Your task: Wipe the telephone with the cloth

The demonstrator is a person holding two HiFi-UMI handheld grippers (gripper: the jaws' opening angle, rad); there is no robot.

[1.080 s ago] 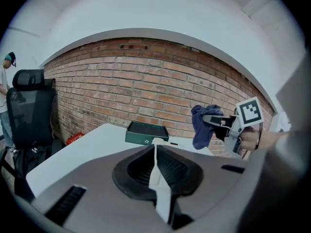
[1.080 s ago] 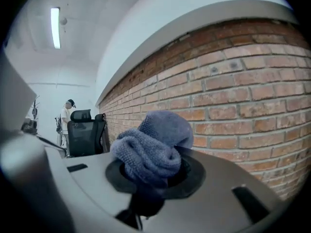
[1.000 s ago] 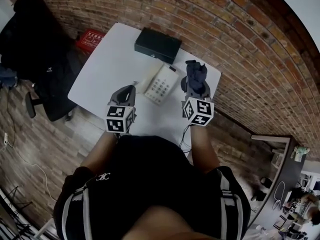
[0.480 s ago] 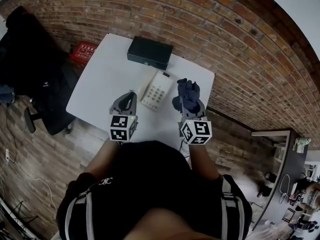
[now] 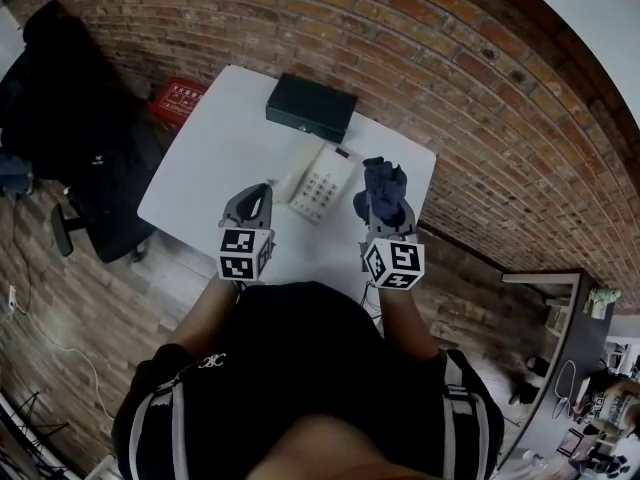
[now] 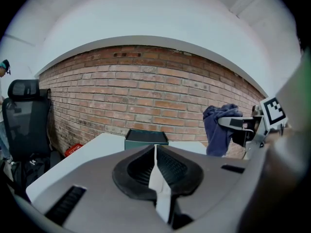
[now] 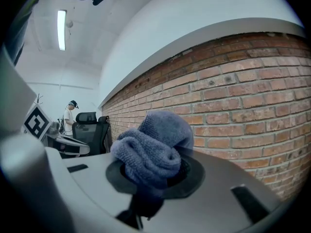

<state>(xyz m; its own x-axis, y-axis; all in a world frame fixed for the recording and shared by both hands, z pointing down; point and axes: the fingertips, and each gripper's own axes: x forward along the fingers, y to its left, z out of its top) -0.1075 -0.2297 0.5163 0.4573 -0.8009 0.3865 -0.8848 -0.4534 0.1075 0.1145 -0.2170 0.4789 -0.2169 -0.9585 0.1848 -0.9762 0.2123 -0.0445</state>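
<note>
The right claw (image 5: 388, 211) is clenched on the cloth (image 5: 384, 186), a dark blue bundle that bulges up out of the pads. In the right gripper view the cloth (image 7: 154, 150) fills the space between the jaws of that claw (image 7: 151, 174) and hides the tips. The left claw (image 5: 260, 194) is clenched on nothing. In the left gripper view its two ribbed pads (image 6: 171, 165) meet along a thin line at the tip of the claw (image 6: 155, 152).

Seen from the head view, both claws hover over the near edge of the white tabletop (image 5: 210, 153). The telephone (image 5: 320, 180) lies flat between them. It is a white set with a keypad, at about 1 o'clock from the left claw and 10 o'clock from the right one. The cloth is just beside the telephone's right edge and does not touch it.

At 12 o'clock from the telephone, a black box (image 5: 311, 108) lies by the far edge of the tabletop against the brick wall (image 5: 450, 58). A red object (image 5: 180, 96) sits on the floor off the tabletop's 10 o'clock corner. A black office chair (image 5: 75, 128) stands at 9 o'clock. In the right gripper view a person (image 7: 70, 118) stands far off at 9 o'clock.
</note>
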